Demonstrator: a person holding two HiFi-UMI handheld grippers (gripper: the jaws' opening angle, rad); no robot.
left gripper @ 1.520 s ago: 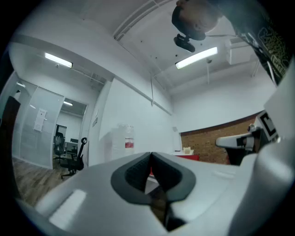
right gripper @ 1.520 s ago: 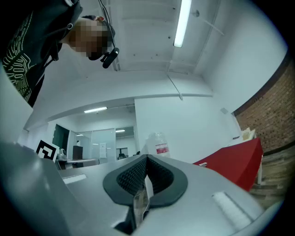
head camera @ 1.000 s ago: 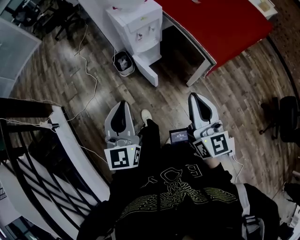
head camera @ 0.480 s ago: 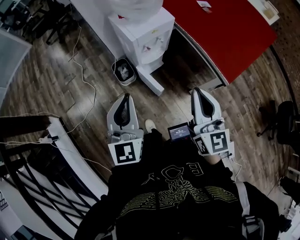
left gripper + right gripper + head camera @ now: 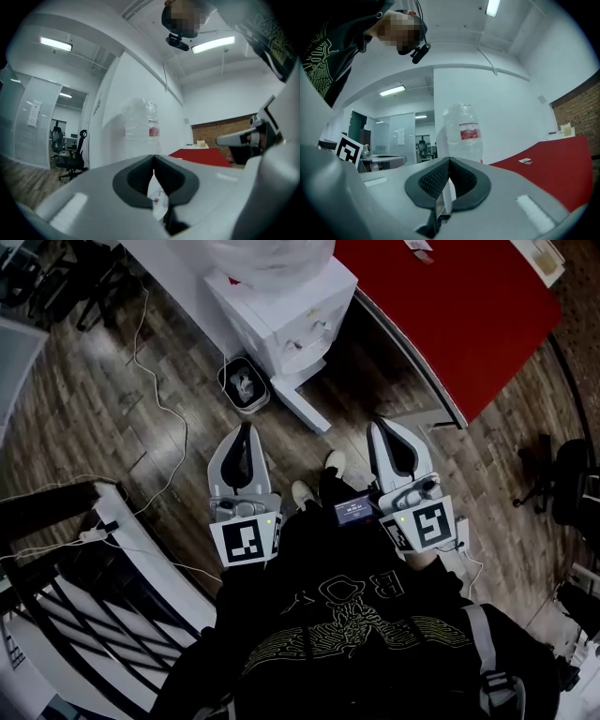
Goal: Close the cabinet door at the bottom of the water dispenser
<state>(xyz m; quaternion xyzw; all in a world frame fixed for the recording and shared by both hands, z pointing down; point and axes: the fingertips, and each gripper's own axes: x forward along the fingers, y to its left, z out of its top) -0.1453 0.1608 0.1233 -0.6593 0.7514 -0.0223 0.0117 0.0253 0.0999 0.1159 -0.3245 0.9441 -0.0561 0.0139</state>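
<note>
Cabinet door (image 5: 304, 411) stands open beneath white water dispenser (image 5: 286, 315)

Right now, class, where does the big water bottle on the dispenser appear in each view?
Head view: water bottle at the top edge, left of centre.
Left gripper view: water bottle near the centre.
Right gripper view: water bottle near the centre.
Shared landmark: red table, right of it everywhere.

Smooth white plastic water dispenser (image 5: 291, 320) stands on a matt, grained wood-plank floor (image 5: 84, 399).
</note>
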